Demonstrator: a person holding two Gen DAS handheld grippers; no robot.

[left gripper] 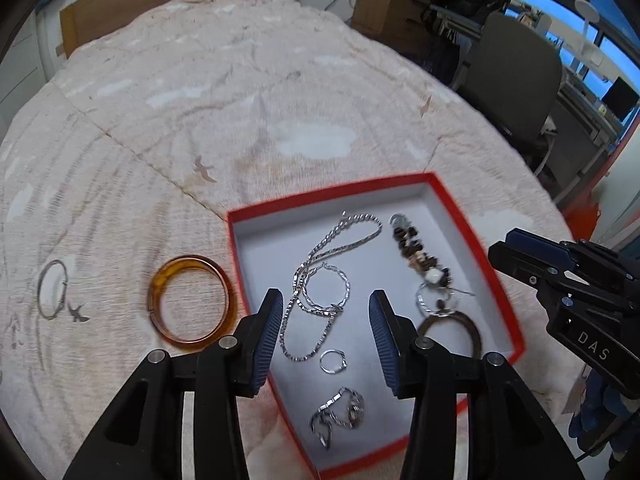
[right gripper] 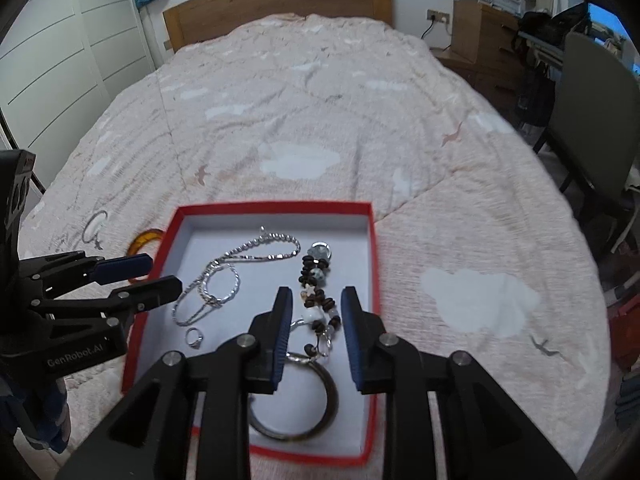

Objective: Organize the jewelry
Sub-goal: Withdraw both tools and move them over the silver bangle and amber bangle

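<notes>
A red-walled box [left gripper: 340, 194] [right gripper: 272, 207] with a white floor lies on the bed. In it are a silver chain [left gripper: 320, 264] [right gripper: 224, 276], a beaded strand [left gripper: 416, 252] [right gripper: 316, 280], a small ring [left gripper: 332, 361] [right gripper: 195, 338], a dark bangle [left gripper: 474, 336] [right gripper: 328, 396] and a silver clump [left gripper: 340, 412]. An amber bangle [left gripper: 188, 304] [right gripper: 146, 238] and a thin silver hoop [left gripper: 52, 288] [right gripper: 96, 224] lie on the bedspread left of the box. My left gripper [left gripper: 326, 316] [right gripper: 146, 274] is open and empty over the box's left part. My right gripper [right gripper: 316, 312] [left gripper: 508, 246] is open and empty over the beaded strand.
The bed is covered by a pink bedspread with clouds and birds [right gripper: 300, 120], with a wooden headboard [right gripper: 276, 4] at the far end. A grey chair [left gripper: 516, 76] [right gripper: 592, 128] and a wooden cabinet [right gripper: 480, 32] stand to the right of the bed.
</notes>
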